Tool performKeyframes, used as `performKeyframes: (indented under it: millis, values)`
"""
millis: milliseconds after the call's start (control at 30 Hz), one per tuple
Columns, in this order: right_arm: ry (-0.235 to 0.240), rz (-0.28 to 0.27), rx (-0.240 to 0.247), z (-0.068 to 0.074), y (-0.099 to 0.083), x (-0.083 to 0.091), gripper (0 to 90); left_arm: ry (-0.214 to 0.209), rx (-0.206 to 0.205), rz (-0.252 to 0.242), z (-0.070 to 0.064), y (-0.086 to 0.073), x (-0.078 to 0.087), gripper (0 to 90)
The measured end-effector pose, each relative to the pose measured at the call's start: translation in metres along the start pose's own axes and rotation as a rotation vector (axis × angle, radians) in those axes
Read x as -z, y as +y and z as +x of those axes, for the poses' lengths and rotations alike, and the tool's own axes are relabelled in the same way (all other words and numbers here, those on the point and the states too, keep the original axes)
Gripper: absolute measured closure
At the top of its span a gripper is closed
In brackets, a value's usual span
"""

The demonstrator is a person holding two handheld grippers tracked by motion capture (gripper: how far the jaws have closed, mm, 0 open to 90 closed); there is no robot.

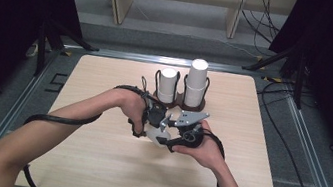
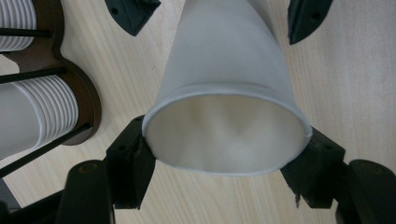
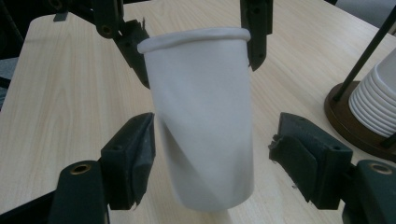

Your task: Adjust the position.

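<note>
Left hand-held gripper [image 2: 226, 158] pinching smooth white tapered paper cup [image 2: 224, 84] at rolled rim, right hand-held gripper [image 3: 219, 158] spread around its base

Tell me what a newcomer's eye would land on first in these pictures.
First, the white paper cup held over the middle of the wooden table between the two hands: the left gripper clamps it at the rim, while the right gripper has its jaws open on either side of the cup's body. Next, the dark cup holder at the table's far side, carrying two stacks of white cups.
</note>
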State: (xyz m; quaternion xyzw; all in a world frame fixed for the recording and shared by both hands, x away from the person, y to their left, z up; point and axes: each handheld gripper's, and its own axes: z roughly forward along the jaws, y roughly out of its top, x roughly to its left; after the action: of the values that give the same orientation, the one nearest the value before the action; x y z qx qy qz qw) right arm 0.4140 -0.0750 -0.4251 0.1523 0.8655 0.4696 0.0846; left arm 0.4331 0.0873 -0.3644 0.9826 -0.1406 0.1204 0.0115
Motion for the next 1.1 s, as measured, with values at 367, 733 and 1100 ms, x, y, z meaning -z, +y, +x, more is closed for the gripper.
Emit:
performKeyframes:
  millis: [367, 733, 1100]
  values:
    - [0.016, 0.013, -0.007, 0.003, -0.004, -0.006, 29.6, -0.003, -0.009, 0.002, 0.000, 0.001, 0.002, 32.0]
    - [0.010, 0.012, -0.007, 0.002, -0.008, -0.008, 29.7, -0.003, -0.012, -0.007, -0.001, 0.004, 0.002, 32.0]
    - [0.021, 0.019, -0.011, 0.002, -0.009, -0.011, 30.9, -0.006, -0.017, -0.010, -0.001, 0.004, 0.003, 32.0]
